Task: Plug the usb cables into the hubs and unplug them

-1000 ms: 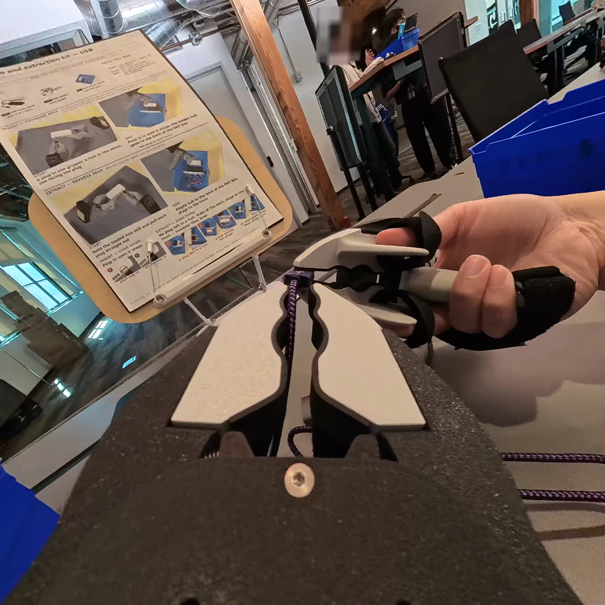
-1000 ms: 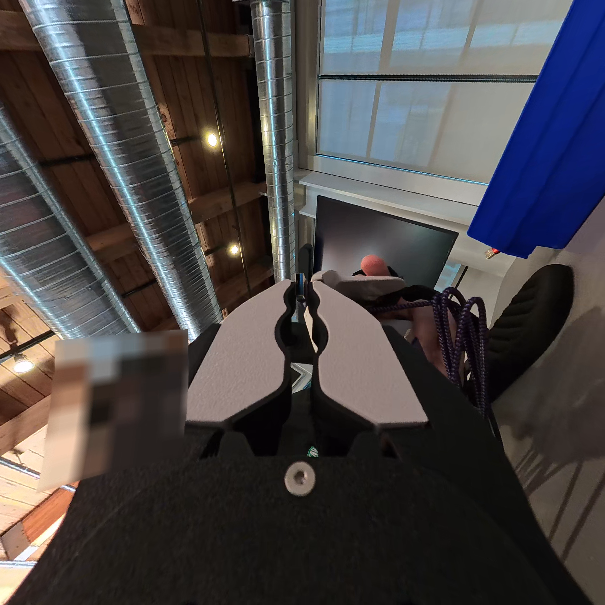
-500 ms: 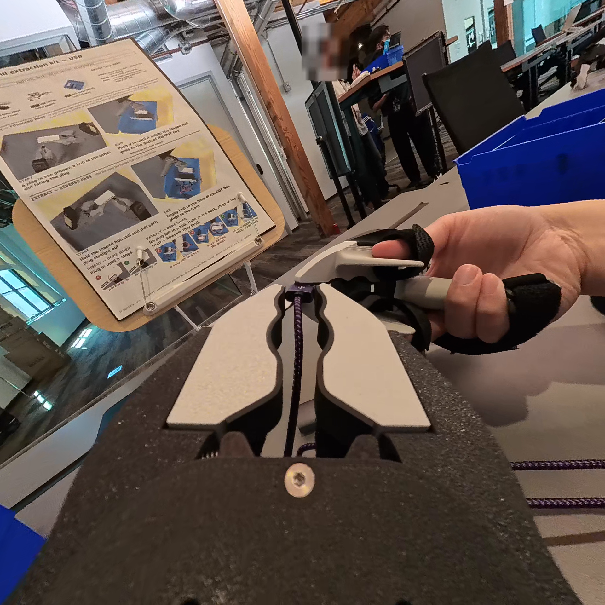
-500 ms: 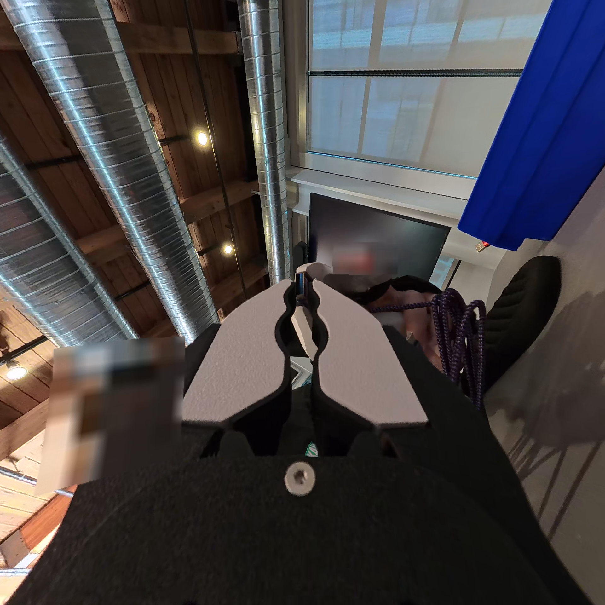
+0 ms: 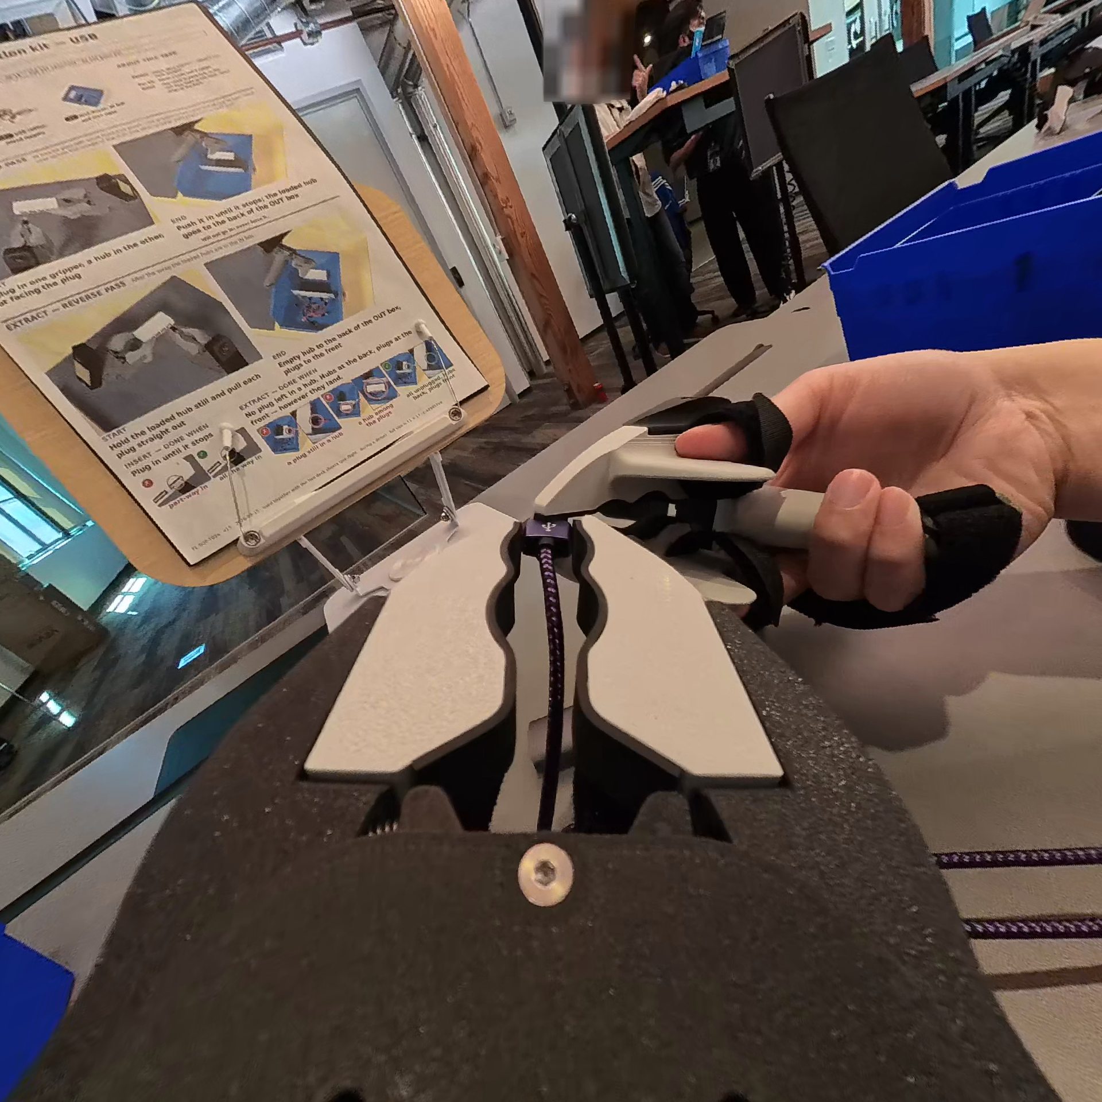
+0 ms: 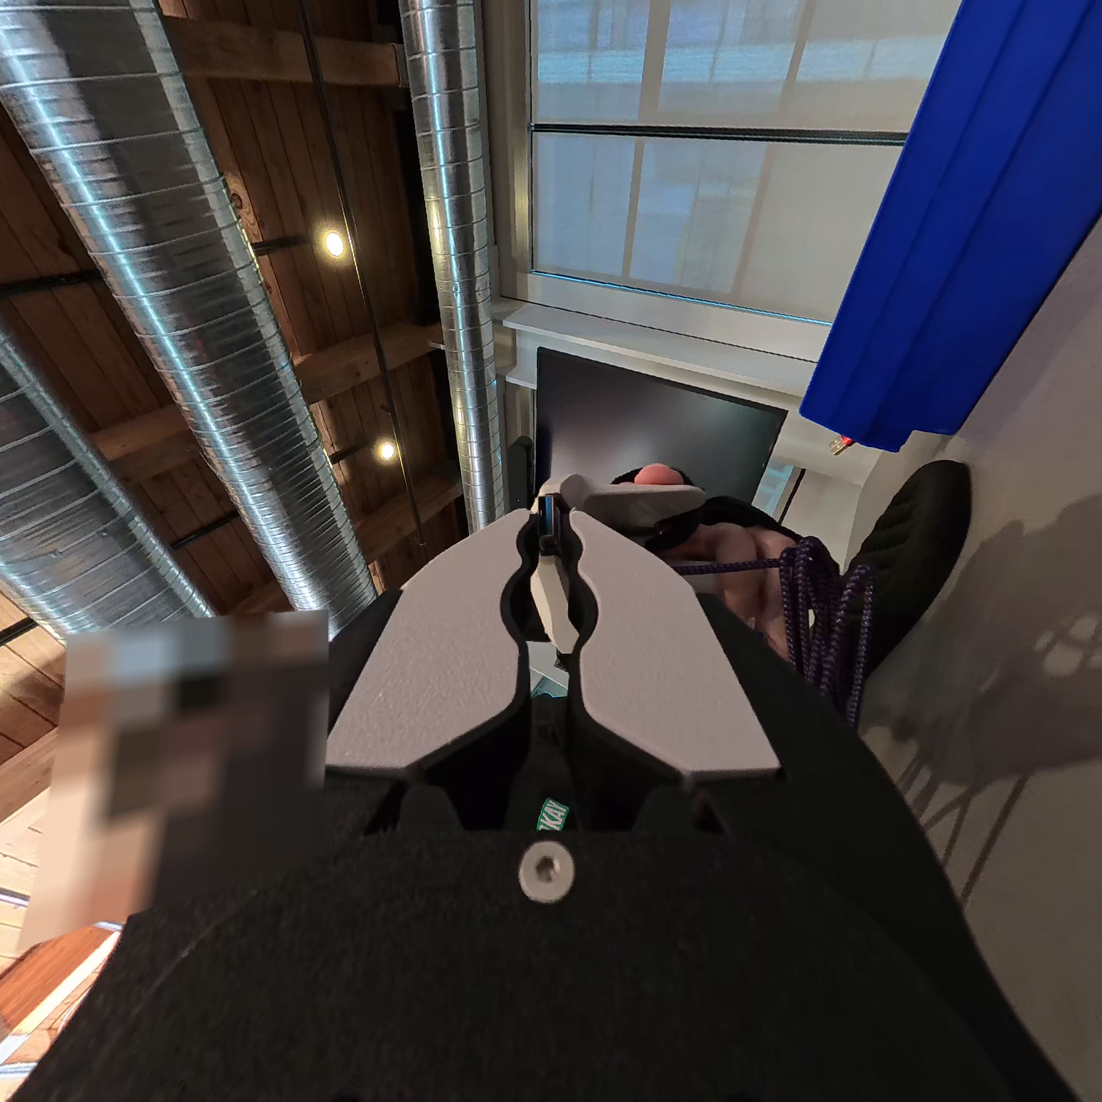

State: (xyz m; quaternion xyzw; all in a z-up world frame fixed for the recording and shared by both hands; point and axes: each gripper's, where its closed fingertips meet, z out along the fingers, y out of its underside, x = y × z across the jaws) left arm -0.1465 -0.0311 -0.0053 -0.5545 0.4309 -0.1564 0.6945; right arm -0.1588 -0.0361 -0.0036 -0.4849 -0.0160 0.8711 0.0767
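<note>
In the left wrist view my left gripper (image 5: pixel 547 539) is shut on a purple USB plug (image 5: pixel 547 529). Its braided purple cable (image 5: pixel 553 656) runs back between the fingers. The plug's front is right at the grey tip of my right gripper (image 5: pixel 596 477), which a hand (image 5: pixel 924 453) holds from the right. In the right wrist view my right gripper (image 6: pixel 547 525) is shut on a white hub (image 6: pixel 551 596), its dark port end (image 6: pixel 545 519) facing forward at the fingertips. Just beyond are the other gripper's grey finger (image 6: pixel 644 498) and a bunch of purple cable (image 6: pixel 823 608). The contact between plug and port is hidden.
An instruction board (image 5: pixel 238 298) on a wire stand is at the left of the grey table (image 5: pixel 954 715). Blue bins (image 5: pixel 984 268) stand at the right rear. Two purple cable strands (image 5: pixel 1014 858) lie on the table at the right. People and desks are far behind. My left and right fingertips are right by each other.
The left gripper has moved forward and the cable between its fingers has straightened. The plug has come up to the right gripper's tip. More of the white hub shows between the right fingers.
</note>
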